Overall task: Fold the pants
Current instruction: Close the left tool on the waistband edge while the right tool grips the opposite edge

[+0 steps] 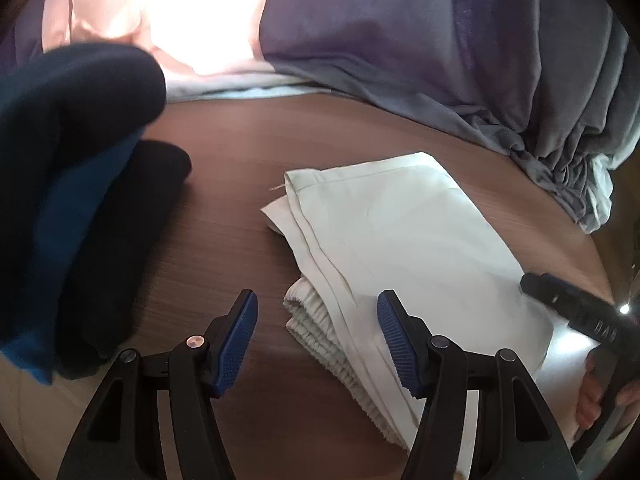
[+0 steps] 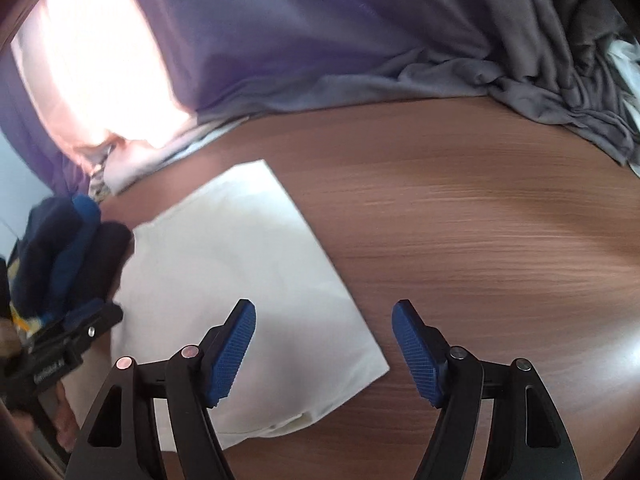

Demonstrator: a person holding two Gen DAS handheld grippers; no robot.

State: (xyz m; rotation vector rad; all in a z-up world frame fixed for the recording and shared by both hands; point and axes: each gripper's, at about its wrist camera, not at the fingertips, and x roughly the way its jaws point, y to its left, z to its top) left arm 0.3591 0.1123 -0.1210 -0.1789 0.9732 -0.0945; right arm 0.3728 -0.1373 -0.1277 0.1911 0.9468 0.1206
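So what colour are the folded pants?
Cream-white pants, clearest in the left wrist view.

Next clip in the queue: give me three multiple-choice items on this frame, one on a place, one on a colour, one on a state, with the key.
1. Where do the white pants lie?
A. on the brown wooden table
B. on the purple-grey fabric
C. draped over the dark clothes

2. What colour are the pads of the left claw?
A. red
B. blue
C. white

3. How are the pants?
A. spread out full length
B. folded into a flat packet
C. hanging from the right claw

Key: 1 A, wood grain shows around the packet. 2 B, ribbed blue faces. 3 B, stacked layers and the gathered waistband show at one edge, and both claws are open, holding nothing.
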